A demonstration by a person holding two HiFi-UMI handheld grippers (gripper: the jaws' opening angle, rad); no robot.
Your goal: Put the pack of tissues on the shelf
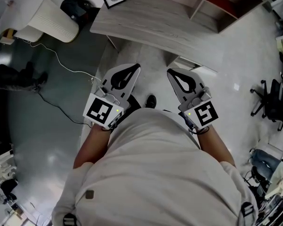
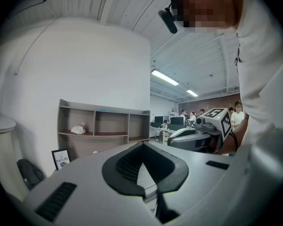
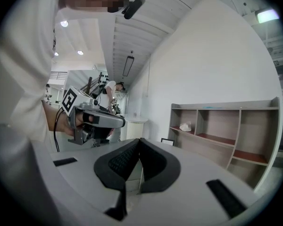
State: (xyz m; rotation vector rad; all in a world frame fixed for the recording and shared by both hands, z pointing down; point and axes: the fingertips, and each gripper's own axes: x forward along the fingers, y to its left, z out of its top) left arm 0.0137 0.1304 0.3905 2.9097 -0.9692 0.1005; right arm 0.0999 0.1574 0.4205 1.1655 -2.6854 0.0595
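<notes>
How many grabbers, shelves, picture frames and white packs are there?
Grey two-jaw grippers: 2, the left gripper and the right gripper
Grey-brown wooden shelf unit: 1
Black-framed picture: 1
Small white pack on the shelf: 1
Total: 5

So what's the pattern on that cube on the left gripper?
The cube bears black-and-white squares; head view shows it best.

Shelf (image 1: 155, 25) matt grained wood; floor (image 1: 35, 140) glossy, smooth
</notes>
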